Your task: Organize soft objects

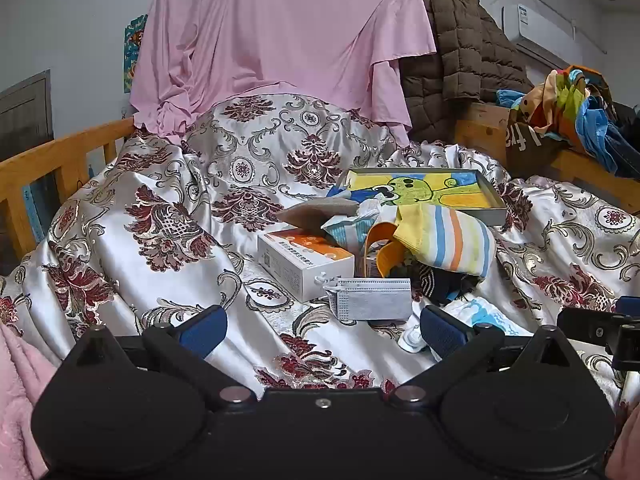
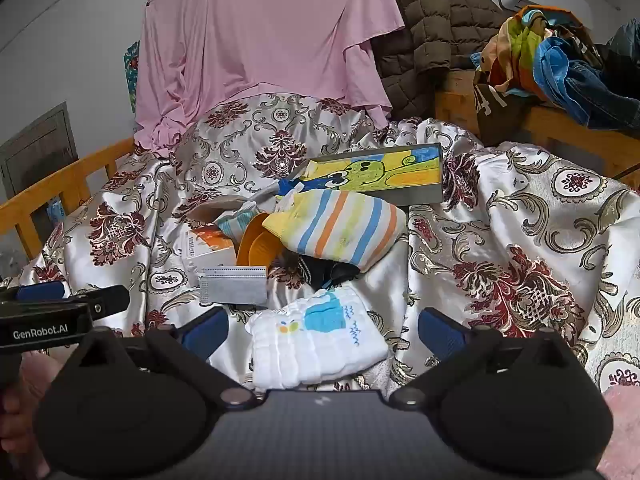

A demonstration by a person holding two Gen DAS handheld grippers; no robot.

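Observation:
A heap of small things lies on a floral satin bedspread [image 1: 160,216]. In it are a striped sock [image 1: 452,240] [image 2: 340,228], a grey face mask [image 1: 372,299] [image 2: 236,286], a dark sock [image 2: 320,270] and a folded white cloth [image 2: 320,344] with a blue print. My left gripper [image 1: 322,330] is open just short of the mask, nothing between its fingers. My right gripper [image 2: 322,330] is open too, its fingers either side of the white cloth without touching it.
A white and orange box [image 1: 304,260], an orange bowl [image 2: 260,246] and a framed cartoon picture [image 1: 432,192] sit in the heap. A pink sheet [image 1: 280,32] and brown quilted coat [image 1: 460,56] hang behind. Wooden bed rails [image 1: 52,160] run at left; clothes pile [image 2: 552,56] at right.

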